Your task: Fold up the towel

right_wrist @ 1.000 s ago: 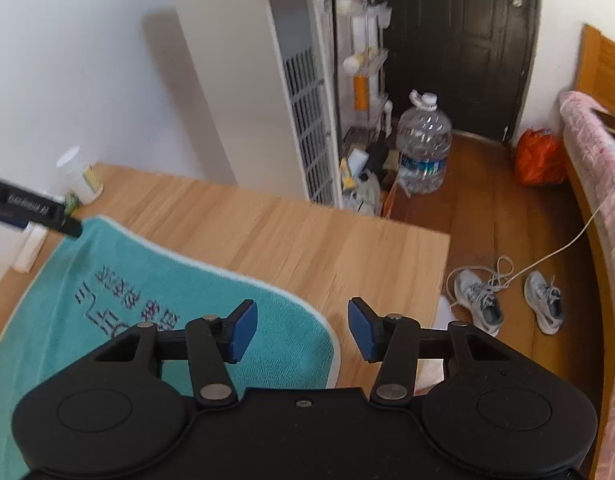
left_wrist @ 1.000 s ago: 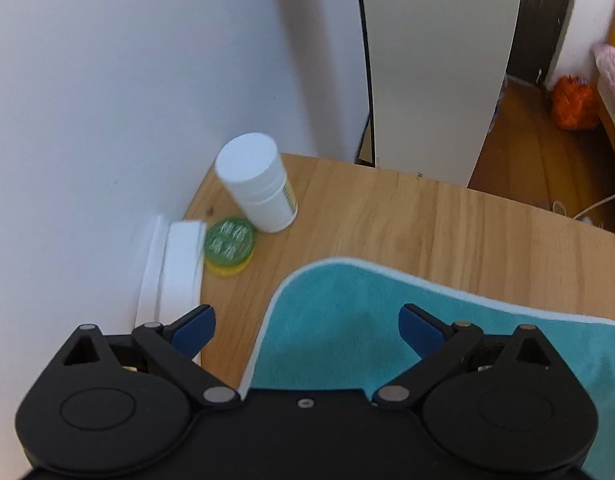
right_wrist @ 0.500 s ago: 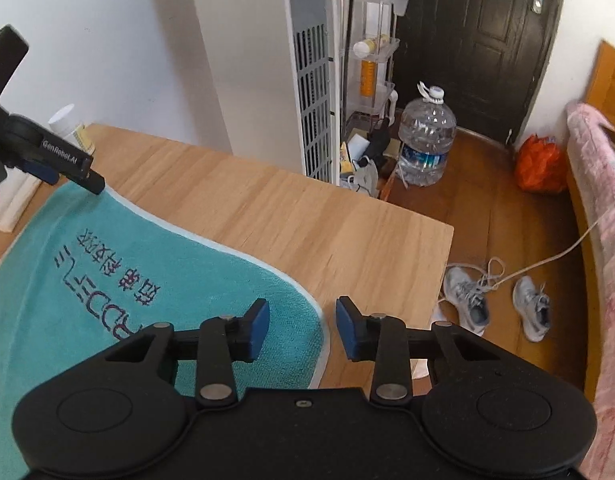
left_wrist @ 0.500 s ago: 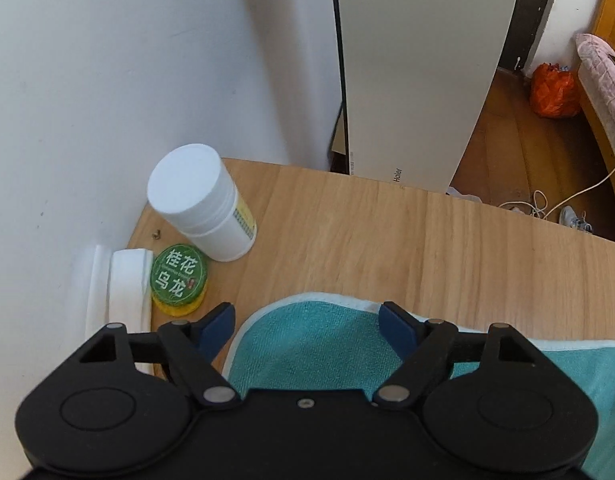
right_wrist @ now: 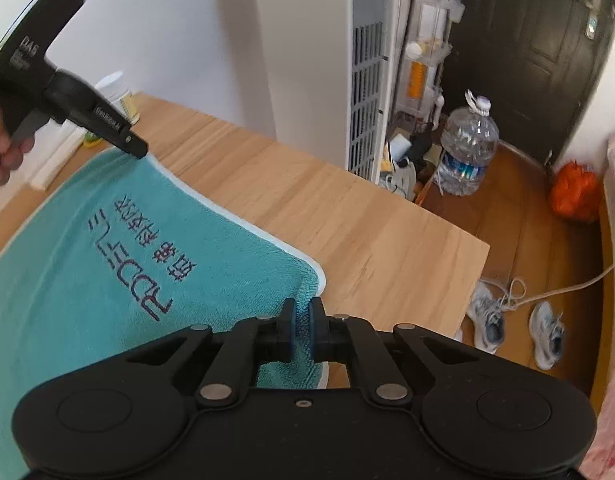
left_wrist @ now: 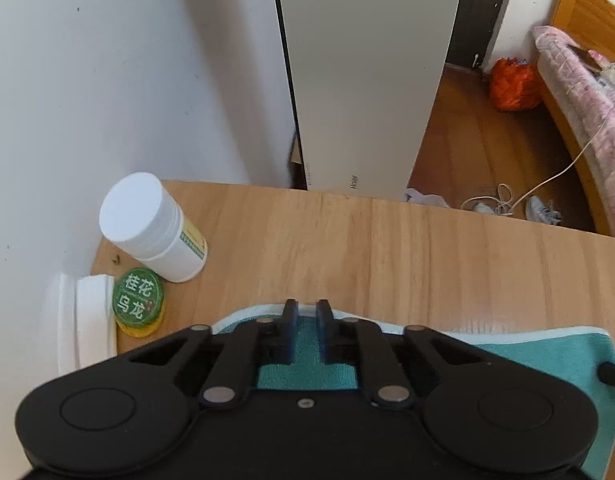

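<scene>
Both pairs of fingers had drawn together since the earlier frames, where they stood wide apart above the cloth. The left gripper now had its jaws nearly pressed together over the far white-trimmed edge of the teal towel, at the corner nearest the white bottle and the green-lidded tin; a narrow slot remained between the pads, and whether cloth was truly caught in it could not be told from the left wrist view. From the right wrist view the same tool's tip touched the towel's far left corner, with a hand on its trigger. The right gripper had closed likewise on the far right corner, and teal pile showed between its pads, so it appeared to be pinching the towel there. The towel itself lay flat and unfolded on the wooden table, printed side up, its far edge running between the two tools. That suggested the grasp stage was finishing: both far corners seemed secured, and no fold had yet been made. The likely next move was to lift the two corners together and carry them toward the near edge; an uneven lift, or a loose left grip, could skew the crease.
</scene>
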Demonstrator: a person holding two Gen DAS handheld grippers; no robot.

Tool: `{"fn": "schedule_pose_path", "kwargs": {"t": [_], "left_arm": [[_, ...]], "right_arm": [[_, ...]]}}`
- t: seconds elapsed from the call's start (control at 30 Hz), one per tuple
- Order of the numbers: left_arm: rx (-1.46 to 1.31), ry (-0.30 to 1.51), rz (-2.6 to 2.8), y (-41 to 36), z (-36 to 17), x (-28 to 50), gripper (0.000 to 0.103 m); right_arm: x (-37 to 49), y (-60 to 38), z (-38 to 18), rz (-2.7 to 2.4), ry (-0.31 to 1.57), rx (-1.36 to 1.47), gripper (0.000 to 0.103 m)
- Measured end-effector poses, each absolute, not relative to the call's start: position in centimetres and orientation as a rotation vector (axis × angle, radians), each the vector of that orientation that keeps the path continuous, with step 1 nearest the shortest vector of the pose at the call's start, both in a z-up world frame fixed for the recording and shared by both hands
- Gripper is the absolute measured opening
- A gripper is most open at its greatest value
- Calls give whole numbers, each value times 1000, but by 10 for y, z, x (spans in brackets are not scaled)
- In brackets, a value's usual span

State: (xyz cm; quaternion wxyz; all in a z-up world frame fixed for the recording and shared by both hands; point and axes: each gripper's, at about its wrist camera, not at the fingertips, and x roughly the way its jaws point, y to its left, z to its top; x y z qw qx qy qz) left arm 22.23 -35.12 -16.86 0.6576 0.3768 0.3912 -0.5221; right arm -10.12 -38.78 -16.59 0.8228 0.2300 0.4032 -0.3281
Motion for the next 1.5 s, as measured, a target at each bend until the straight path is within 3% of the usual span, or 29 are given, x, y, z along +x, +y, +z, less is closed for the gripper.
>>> {"fn": "schedule_pose_path", "kwargs": {"t": [0.13,0.43,0.5,0.63,0.77,0.8,0.87,0.97,1.27,1.5], "left_arm": [[838,882,-1132,-357,-170,225,0],[753,896,-1095,-349,-156,234,1],[779,893,-1045,-351,-156,236,5],[849,882,-1042,-352,-166,234,37],[890,890,-1069,-356,-178,230,42],[876,921,-1076,-358,-179,233,40],[823,1014,-1090,-363,-181,241,21],[846,1007,-1117,-355,-182,240,5],[849,905,-1060,-339,-184,225,4],[659,816,-1014,-292,-135,215,4]], "right_arm": [[-108,-390,-159,-667,823,518,5],[-117,-388,-150,-628,788,538,5],[-116,-388,-150,-626,789,530,5],[-114,-389,-152,-617,802,530,5],[-114,-390,-156,-618,814,523,5],[-114,-392,-157,-619,819,528,5],[-115,-393,-159,-621,825,529,5],[-116,-396,-160,-617,826,550,5],[-125,-392,-144,-568,763,544,5],[-139,-361,-114,-474,684,483,5]]}}
